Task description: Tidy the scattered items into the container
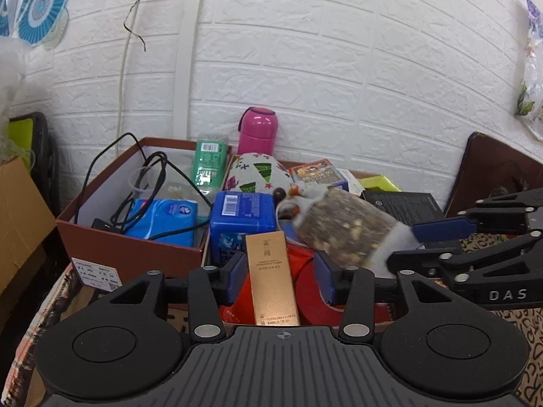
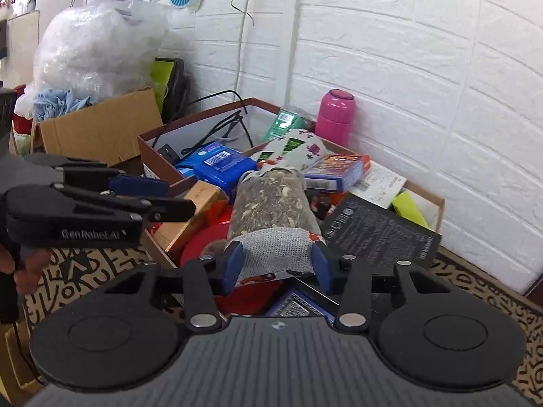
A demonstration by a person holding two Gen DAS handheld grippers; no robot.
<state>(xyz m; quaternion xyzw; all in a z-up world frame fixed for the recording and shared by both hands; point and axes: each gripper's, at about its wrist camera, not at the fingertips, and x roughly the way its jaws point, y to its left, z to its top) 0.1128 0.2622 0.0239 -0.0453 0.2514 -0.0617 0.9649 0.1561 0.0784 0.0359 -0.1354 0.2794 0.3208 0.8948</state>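
Note:
My right gripper [image 2: 276, 266] is shut on the white end of a long bag of dark mixed grain [image 2: 271, 210] and holds it over the crowded cardboard tray [image 2: 426, 196]. In the left wrist view the same bag [image 1: 342, 227] hangs from the right gripper [image 1: 412, 240], which enters from the right. My left gripper [image 1: 280, 276] is open and empty, its fingers either side of a gold box [image 1: 271, 278] lying on a red round lid [image 1: 312, 291]. It also shows in the right wrist view [image 2: 169, 193].
A brown shoebox [image 1: 101, 237] on the left holds black cables, a blue tissue pack [image 1: 163, 217] and a green bottle. A blue pack [image 1: 241, 217], a patterned pouch [image 1: 258, 173], a pink flask [image 1: 258, 130] and a black box [image 2: 380, 234] crowd the tray. White brick wall behind.

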